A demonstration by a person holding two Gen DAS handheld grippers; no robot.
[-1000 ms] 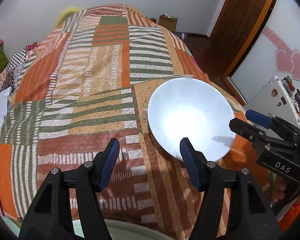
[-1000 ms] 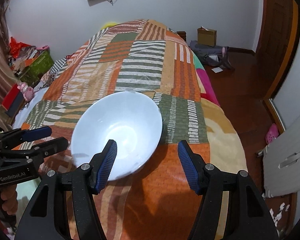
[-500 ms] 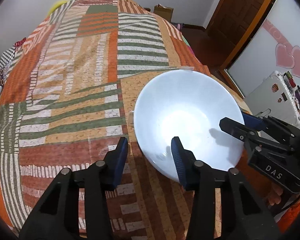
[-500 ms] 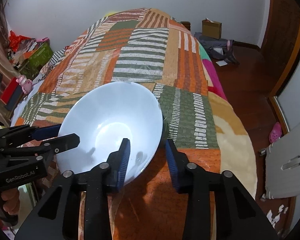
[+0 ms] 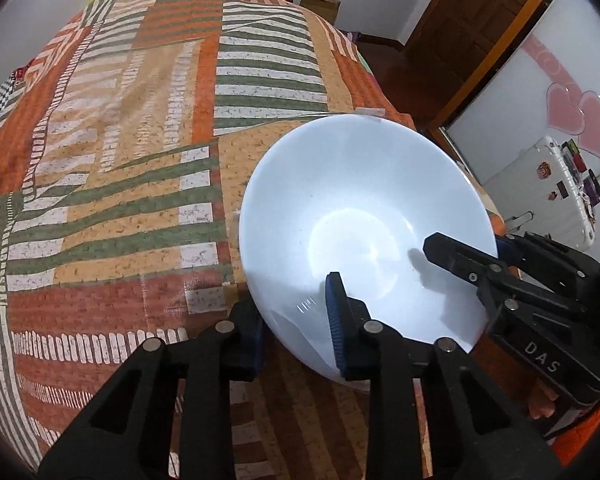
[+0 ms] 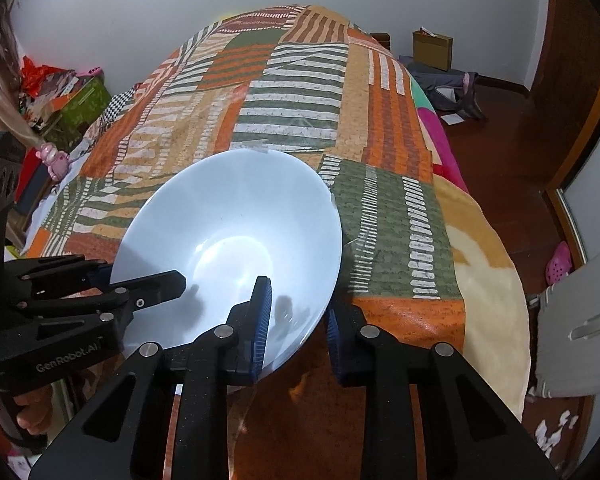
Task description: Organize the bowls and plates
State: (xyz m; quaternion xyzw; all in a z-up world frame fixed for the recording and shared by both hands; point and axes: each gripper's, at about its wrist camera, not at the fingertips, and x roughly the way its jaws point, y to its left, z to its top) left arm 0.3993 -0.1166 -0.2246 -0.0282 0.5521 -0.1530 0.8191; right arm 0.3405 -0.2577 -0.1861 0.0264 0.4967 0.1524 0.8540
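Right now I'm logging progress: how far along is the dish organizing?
Early. Nothing looks sorted yet: only one white bowl shows, on the patchwork bedspread. In hand: the left gripper is closing on its near rim, and the right gripper is shut on the rim too. Lifting and placing remain.

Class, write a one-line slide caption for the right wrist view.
Both grippers, right and left, clamp the white bowl's rim on the patchwork bedspread.

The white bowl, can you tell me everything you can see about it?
The white bowl is wide, round, smooth and glossy, empty inside. It sits tilted near the edge of the patchwork bedspread. The left gripper is closing on its near rim, and the right gripper pinches the rim beside it, one finger inside, one outside.
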